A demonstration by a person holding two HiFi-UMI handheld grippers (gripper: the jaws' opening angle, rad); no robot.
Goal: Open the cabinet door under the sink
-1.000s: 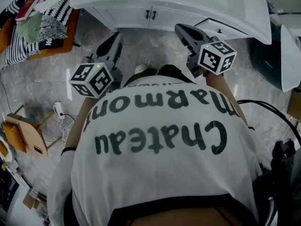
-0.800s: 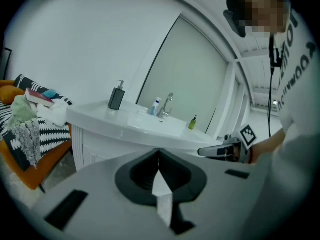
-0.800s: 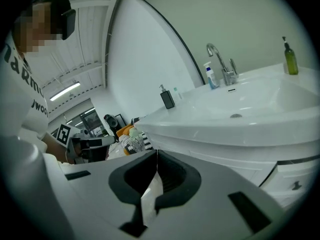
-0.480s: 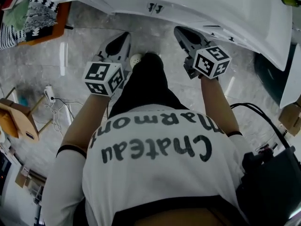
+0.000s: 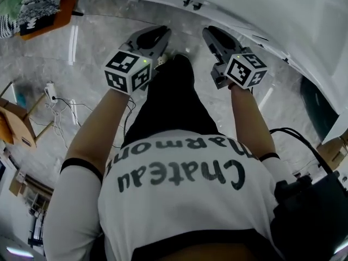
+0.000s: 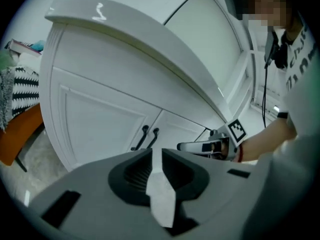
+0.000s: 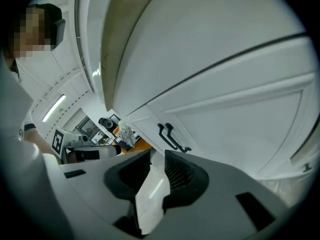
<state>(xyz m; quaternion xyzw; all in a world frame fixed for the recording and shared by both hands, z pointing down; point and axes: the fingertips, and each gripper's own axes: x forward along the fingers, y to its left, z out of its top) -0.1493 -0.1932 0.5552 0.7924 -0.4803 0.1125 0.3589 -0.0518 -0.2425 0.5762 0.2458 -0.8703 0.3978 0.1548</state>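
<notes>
Bright, even light, glare streaks on the floor (image 5: 72, 45) (gripper views fisheye-warped, dark-cornered).

We note a white T-shirt (image 5: 179, 200) with dark lettering and black-edged short sleeves (image 5: 81, 167), and black trousers (image 5: 171, 102). The left gripper (image 5: 157, 35), whose jaws have just been opening on nothing, and the right gripper (image 5: 212, 34) are grey. Each bears a black-and-white marker cube (image 5: 128, 71).

Glossy grey marbled floor (image 5: 92, 58) with loose cables (image 5: 60, 105); striped cloth (image 5: 38, 7) on orange furniture (image 5: 69, 4).
</notes>
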